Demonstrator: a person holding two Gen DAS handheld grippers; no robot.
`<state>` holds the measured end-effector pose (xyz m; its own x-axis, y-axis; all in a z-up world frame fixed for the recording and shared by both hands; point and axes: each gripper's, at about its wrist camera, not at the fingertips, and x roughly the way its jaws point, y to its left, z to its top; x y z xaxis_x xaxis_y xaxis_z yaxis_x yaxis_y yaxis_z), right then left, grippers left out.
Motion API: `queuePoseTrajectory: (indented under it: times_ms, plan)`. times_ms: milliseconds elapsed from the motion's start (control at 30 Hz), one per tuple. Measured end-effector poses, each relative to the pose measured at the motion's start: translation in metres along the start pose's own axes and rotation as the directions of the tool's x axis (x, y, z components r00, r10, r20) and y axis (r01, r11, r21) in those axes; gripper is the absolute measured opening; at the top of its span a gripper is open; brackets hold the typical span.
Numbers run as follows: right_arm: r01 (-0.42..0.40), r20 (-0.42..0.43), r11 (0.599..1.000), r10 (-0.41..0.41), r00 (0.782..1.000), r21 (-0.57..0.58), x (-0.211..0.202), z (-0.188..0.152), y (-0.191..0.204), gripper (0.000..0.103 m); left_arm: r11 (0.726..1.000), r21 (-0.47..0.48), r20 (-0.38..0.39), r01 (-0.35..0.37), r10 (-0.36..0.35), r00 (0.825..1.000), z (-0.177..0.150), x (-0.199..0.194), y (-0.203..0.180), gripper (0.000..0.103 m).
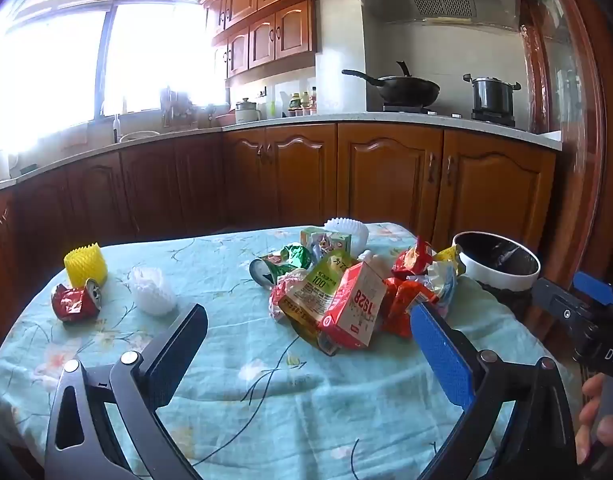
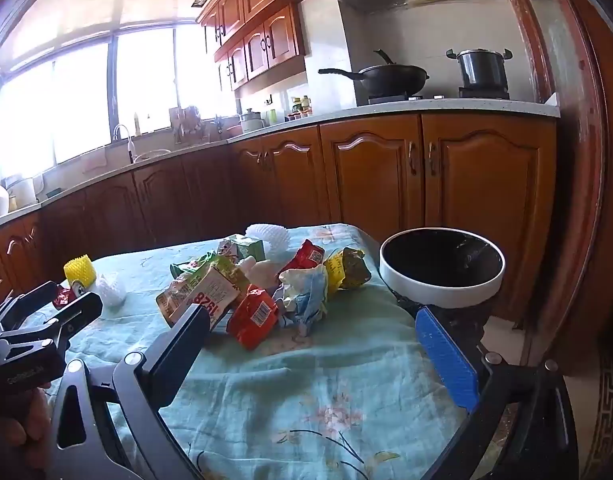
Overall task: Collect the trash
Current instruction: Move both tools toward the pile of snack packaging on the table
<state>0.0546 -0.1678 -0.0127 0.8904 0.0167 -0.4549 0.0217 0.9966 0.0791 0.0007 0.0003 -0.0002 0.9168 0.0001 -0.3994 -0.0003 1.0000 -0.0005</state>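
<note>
Teal floral cloth covers the table (image 1: 234, 400), and brown wooden cabinets (image 1: 386, 176) run behind it under a counter with a black wok (image 1: 402, 88) and pot (image 1: 492, 96). At the table's far left sit a yellow foam sleeve (image 1: 85, 266), a crushed red can (image 1: 76, 298) and a white foam net (image 1: 152, 290), well apart from the main trash heap (image 1: 346, 280): crumpled wrappers, a dented green can (image 1: 280, 264) and a red carton (image 1: 352, 310) marked 1928. A white-rimmed bin (image 2: 442, 272) stands just beside the heap. Both the left gripper (image 1: 308, 336) and right gripper (image 2: 312, 344) hang spread wide, holding nothing.
</note>
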Motion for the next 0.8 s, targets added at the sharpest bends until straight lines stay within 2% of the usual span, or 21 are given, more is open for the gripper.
queuePoseTrajectory:
  times_ms: [200, 233, 800]
  plan:
    - [0.041, 0.004, 0.999, -0.041, 0.999, -0.024, 0.0024, 0.0013, 0.0022, 0.103, 1.000, -0.003, 0.006, -0.001, 0.001, 1.000, 0.0003, -0.0020, 0.0031, 0.102]
    - [0.005, 0.006, 1.000, -0.005, 1.000, -0.017, -0.0026, -0.0009, 0.0009, 0.103, 1.000, 0.002, 0.007, -0.004, 0.004, 1.000, -0.0013, -0.0027, 0.0009, 0.102]
    - [-0.023, 0.015, 1.000, 0.024, 1.000, -0.011, -0.0060, 0.0011, 0.0015, 0.103, 1.000, 0.000, 0.001, -0.020, 0.020, 1.000, 0.0002, 0.0004, 0.0008, 0.102]
